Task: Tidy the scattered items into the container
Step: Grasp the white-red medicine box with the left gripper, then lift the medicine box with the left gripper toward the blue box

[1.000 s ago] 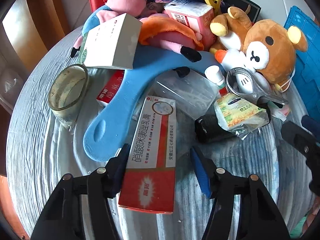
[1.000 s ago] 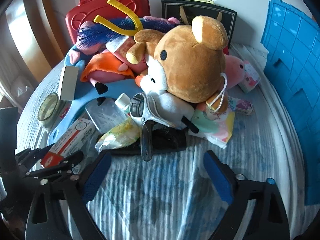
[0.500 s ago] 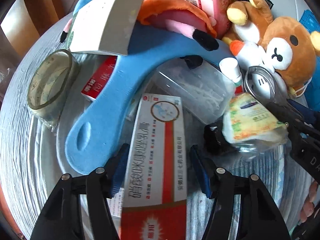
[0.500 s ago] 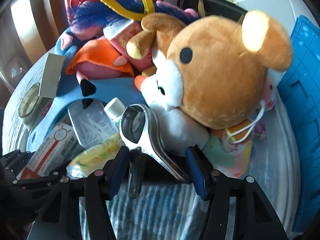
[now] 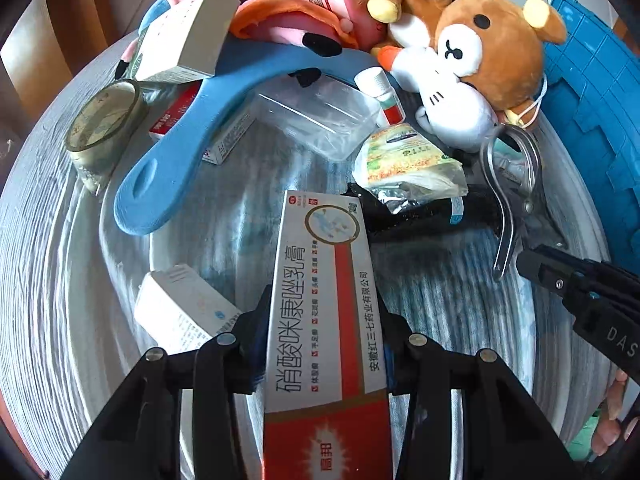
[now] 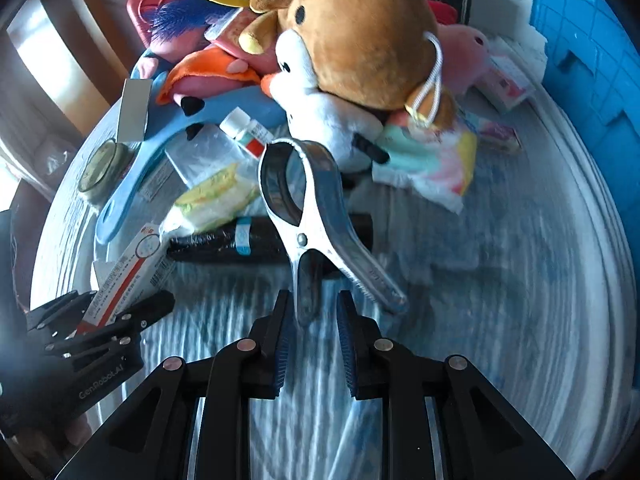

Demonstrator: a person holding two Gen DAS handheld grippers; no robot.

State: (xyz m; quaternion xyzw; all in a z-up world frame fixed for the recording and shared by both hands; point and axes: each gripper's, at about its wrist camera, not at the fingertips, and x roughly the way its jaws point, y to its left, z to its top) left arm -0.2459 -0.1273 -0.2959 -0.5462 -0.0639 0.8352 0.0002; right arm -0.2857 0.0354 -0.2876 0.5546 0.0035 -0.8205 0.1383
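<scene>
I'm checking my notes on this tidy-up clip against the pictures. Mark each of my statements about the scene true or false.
1. The left hand-held gripper has the red and white medicine box between its fingers. True; its jaws are closing on it.
2. The right hand-held gripper is at a handle of the metal clamp. True.
3. The brown teddy bear lies inside the blue crate. False; it lies on the table among the pile, with the crate beside it.
4. The blue foam piece is held by the right hand-held gripper. False; it lies on the table, untouched.
</scene>
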